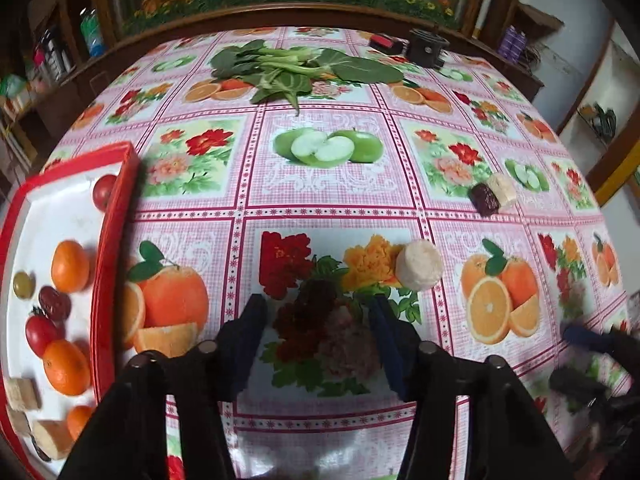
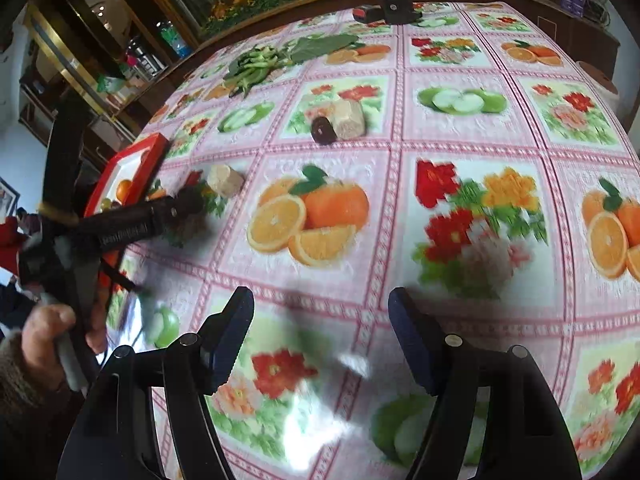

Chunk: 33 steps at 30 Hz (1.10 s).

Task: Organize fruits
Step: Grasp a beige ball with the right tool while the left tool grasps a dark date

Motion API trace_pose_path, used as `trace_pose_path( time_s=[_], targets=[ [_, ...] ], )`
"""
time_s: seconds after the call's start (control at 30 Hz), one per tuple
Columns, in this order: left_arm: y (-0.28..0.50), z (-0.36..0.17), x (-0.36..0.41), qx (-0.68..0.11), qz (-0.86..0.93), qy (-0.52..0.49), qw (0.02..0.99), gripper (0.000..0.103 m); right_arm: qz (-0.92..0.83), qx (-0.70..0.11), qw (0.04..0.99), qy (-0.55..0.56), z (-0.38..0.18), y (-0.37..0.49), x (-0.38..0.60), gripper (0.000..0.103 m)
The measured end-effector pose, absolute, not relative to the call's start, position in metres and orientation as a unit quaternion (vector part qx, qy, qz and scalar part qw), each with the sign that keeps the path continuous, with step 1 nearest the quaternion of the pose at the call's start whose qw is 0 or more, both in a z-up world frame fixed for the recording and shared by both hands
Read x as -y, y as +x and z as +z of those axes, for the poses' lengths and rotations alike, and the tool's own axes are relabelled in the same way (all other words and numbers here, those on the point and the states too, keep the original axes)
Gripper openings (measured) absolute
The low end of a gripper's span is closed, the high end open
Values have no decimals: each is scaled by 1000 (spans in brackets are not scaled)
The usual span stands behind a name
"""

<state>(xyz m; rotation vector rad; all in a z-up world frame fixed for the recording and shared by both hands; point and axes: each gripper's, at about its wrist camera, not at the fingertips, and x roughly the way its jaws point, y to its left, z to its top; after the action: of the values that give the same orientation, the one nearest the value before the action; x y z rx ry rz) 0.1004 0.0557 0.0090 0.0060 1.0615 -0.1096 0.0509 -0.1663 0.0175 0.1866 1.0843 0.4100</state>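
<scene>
- The left gripper (image 1: pixel 318 312) has its two dark-blue fingers spread wide apart over the printed tablecloth (image 1: pixel 328 196), with nothing pinched between them.
- A dark, wrinkled, reddish-brown date-like fruit (image 1: pixel 316 292) lies low in the centre of the left wrist view, just ahead of the gap between those fingers. It blends into the printed red flowers, so its outline and long axis are hard to tell.
- A pale beige, stubby cylindrical fruit chunk (image 1: pixel 419 266) sits up and to the right of the right-hand finger, outside the gap.
- A second dark date (image 1: pixel 484 199) touching another pale chunk (image 1: pixel 505 188) lies further off, towards the right edge of that view.
- The red-rimmed white tray (image 1: pixel 116 216) fills the left edge of the left view, holding small oranges (image 1: pixel 70 266), cherry tomatoes (image 1: pixel 40 332), a green grape (image 1: pixel 23 284) and more dates and pale chunks.
- The right gripper (image 2: pixel 320 304) is also spread open and empty, hovering over bare cloth at the bottom of its own view. There the left tool appears at the left edge, with its tip at the nearby dark date (image 2: pixel 190 200).
- Judgement: the left hand is much nearer; the dark date straight ahead looks the likeliest next pick, and the tray lies to its left.
</scene>
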Motion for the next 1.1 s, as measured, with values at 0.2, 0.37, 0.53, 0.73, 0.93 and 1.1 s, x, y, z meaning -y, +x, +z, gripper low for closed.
trace_pose_path(
  time_s=[0.2,0.37,0.53,0.73,0.93,1.1],
  targets=[
    [103,11,-72,-501,-54,-19,864,23,227,-487,841,67,25,78,127,70],
    [92,13,-78,-502,-62,-25,863,23,250,-476,843,18,20,97,81,70],
    [85,12,-84,-503,-70,-32,861,23,252,-468,847,-30,13,110,50,61],
    [84,10,-87,-498,-79,-37,863,23,238,-452,854,-101,8,112,32,26],
    [80,12,-86,-492,-82,-36,866,23,229,-451,857,-97,13,103,39,26],
    [67,15,-79,-487,-88,-33,868,23,223,-451,860,-88,21,85,50,26]
  ],
)
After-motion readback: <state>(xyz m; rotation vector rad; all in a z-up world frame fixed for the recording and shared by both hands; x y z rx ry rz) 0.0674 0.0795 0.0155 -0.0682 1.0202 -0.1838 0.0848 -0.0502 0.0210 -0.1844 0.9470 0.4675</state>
